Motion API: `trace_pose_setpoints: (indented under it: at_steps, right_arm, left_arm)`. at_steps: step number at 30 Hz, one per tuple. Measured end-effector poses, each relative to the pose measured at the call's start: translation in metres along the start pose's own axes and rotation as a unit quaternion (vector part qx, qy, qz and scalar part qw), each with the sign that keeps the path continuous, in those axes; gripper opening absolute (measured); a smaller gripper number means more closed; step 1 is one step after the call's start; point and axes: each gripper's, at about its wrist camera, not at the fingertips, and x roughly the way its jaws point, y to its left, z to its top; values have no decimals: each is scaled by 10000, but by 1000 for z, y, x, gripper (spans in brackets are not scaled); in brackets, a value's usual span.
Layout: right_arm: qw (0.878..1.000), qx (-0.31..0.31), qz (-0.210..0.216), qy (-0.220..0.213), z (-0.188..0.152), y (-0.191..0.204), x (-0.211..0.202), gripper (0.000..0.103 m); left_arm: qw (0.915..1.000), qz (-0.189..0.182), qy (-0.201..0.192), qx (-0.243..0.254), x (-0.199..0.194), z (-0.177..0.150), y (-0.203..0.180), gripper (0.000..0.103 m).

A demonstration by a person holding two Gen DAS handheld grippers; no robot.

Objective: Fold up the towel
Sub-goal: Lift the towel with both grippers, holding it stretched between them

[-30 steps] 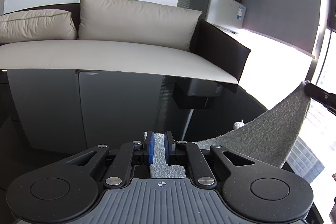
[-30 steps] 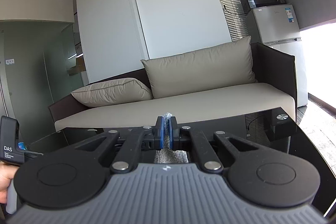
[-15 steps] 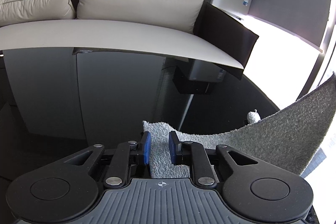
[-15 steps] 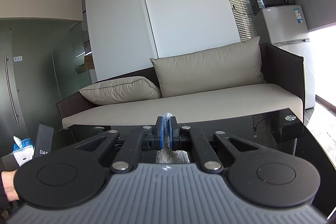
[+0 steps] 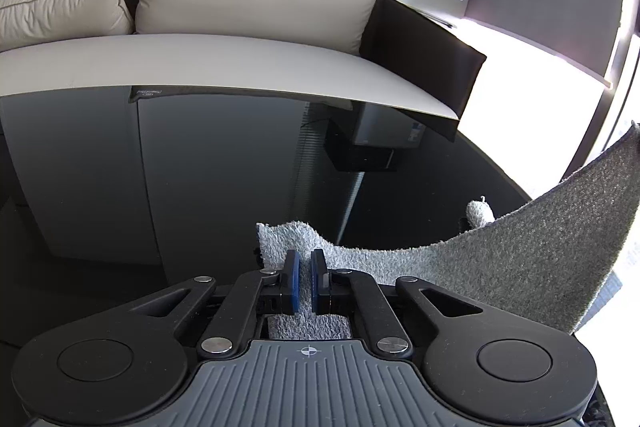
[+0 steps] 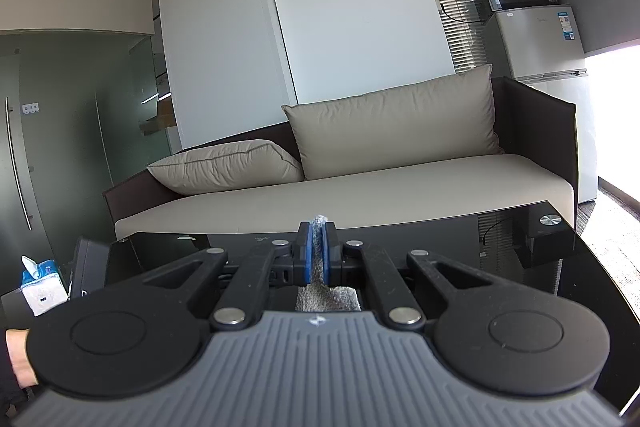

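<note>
A grey towel [image 5: 500, 259] stretches from under my left gripper up to the right edge of the left wrist view. Its near corner [image 5: 280, 239] lies on the black glass table [image 5: 180, 187]. My left gripper [image 5: 305, 281] hovers over that corner with a small gap between its blue pads; the towel shows below them, not clamped. My right gripper [image 6: 318, 253] is shut on a corner of the towel [image 6: 320, 223], which pokes out between the pads and hangs beneath the gripper [image 6: 326, 299].
A sofa [image 6: 360, 195] with beige cushions stands behind the table. A fridge [image 6: 540, 43] with a microwave on top is at the right. A tissue box [image 6: 42, 287] and a black device [image 6: 86, 267] sit at the table's left. A hand [image 6: 16, 355] shows at the left edge.
My left gripper let go of the towel corner, which now lies on the table, and drew back a little. Its pads narrowed again. The right gripper keeps its hold and shifted right.
</note>
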Motion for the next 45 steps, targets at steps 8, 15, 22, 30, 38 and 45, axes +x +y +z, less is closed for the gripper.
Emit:
trace_pose_setpoints:
  at_steps: [8, 15, 22, 30, 38, 45]
  right_arm:
    - [10000, 26, -88, 16, 0, -2, 3, 5]
    - [9988, 167, -395, 222, -4, -7, 11, 5]
    - [9988, 201, -389, 218, -5, -9, 12, 5]
    - [9986, 227, -402, 260, -5, -13, 14, 5]
    - [9985, 238, -420, 261, -5, -14, 14, 5]
    - [9986, 200, -398, 279, -6, -12, 13, 5]
  left_arm:
    - [9991, 22, -421, 59, -27, 6, -7, 3]
    - [9944, -11, -943, 482, -61, 5, -25, 3]
    - [9924, -465, -665, 921, -63, -10, -51, 3]
    - [9901, -584, -235, 1252, -61, -25, -61, 3]
    - [9903, 187, -240, 1356, -52, -29, -56, 4]
    - [9904, 604, -206, 1225, -49, -20, -45, 4]
